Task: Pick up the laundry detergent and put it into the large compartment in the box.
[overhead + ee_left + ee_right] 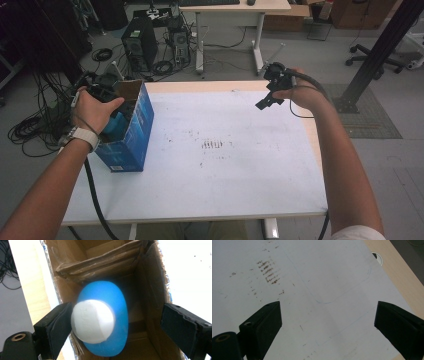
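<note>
An open blue cardboard box (132,135) stands at the table's left side. In the left gripper view a blue rounded object (118,302) with a white domed end (92,321) rests inside the box's brown walls (150,290). My left gripper (116,315) reaches into the box from above with its jaws wide. The left jaw is at the white end; the right jaw stands well clear of the object. In the high view a hand holds that gripper (107,92) over the box top. My right gripper (263,104) hovers above the table's far right, open (328,315) and with nothing in it.
A white sheet (225,175) covers the table, with brown smudges (212,145) near its middle. A cable hole (378,258) sits in the wooden strip at the edge. Behind the table are computer towers (140,45), floor cables and another desk (230,10).
</note>
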A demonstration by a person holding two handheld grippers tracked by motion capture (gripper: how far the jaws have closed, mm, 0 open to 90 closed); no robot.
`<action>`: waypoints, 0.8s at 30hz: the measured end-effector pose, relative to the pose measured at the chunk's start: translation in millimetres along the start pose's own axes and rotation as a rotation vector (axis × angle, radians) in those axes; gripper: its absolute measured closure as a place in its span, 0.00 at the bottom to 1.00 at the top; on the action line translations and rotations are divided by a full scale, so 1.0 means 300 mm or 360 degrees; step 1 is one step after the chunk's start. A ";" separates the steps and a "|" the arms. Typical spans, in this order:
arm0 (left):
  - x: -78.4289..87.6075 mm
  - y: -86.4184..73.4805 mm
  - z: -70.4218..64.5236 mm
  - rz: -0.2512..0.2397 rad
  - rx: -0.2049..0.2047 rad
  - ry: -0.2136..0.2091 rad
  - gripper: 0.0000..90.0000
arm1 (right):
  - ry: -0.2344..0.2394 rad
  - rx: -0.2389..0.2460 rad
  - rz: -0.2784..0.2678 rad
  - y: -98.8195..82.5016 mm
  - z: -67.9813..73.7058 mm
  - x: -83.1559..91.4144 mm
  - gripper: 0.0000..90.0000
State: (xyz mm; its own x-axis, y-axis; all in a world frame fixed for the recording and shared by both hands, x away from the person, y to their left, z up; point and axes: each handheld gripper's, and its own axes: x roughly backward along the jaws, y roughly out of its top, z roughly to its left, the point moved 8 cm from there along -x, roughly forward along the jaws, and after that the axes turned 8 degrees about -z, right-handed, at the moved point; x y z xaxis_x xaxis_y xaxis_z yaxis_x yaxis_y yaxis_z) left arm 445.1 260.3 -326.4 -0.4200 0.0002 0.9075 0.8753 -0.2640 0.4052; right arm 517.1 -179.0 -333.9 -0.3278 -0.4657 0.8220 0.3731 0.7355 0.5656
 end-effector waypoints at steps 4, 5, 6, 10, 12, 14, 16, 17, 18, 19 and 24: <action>0.014 -0.001 -0.002 0.0011 -0.0003 -0.0014 0.11 | 0.0000 0.0000 -0.0006 -0.001 0.000 0.005 0.09; 0.018 -0.001 -0.001 0.0013 -0.0007 -0.0013 0.11 | -0.0002 -0.0006 0.0000 -0.003 0.000 0.006 0.09; 0.023 -0.001 0.000 0.0014 -0.0008 -0.0017 0.11 | -0.0001 -0.0003 0.0000 -0.004 -0.001 0.007 0.09; 0.049 0.002 -0.001 0.0009 -0.0017 -0.0040 0.10 | -0.0002 -0.0007 0.0002 -0.005 0.001 0.009 0.09; 0.065 0.003 -0.003 0.0013 -0.0027 -0.0049 0.09 | -0.0002 -0.0007 0.0002 -0.005 0.001 0.011 0.08; 0.081 0.005 -0.006 0.0016 -0.0031 -0.0068 0.07 | -0.0002 -0.0009 -0.0002 -0.004 0.002 0.013 0.08; 0.097 0.007 -0.008 0.0017 -0.0048 -0.0081 0.07 | -0.0003 -0.0009 -0.0003 -0.004 0.002 0.016 0.08; 0.105 0.008 -0.010 0.0015 -0.0059 -0.0078 0.07 | -0.0003 -0.0008 -0.0005 -0.004 0.002 0.016 0.08; 0.111 0.009 -0.011 0.0015 -0.0068 -0.0078 0.06 | -0.0004 -0.0006 -0.0006 -0.003 0.003 0.017 0.08; 0.121 0.010 -0.014 0.0013 -0.0081 -0.0081 0.06 | -0.0005 -0.0006 -0.0005 -0.003 0.002 0.018 0.08; 0.157 0.013 -0.033 0.0008 -0.0146 -0.0124 0.06 | -0.0007 -0.0004 -0.0006 -0.002 0.006 0.018 0.08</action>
State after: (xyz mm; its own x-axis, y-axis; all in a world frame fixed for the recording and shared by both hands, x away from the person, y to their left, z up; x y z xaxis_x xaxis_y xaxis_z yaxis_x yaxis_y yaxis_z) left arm 426.4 249.9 -283.3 -0.3924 0.0727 0.9169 0.8504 -0.3513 0.3918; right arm 513.4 -181.2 -330.0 -0.3331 -0.4662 0.8196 0.3739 0.7326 0.5687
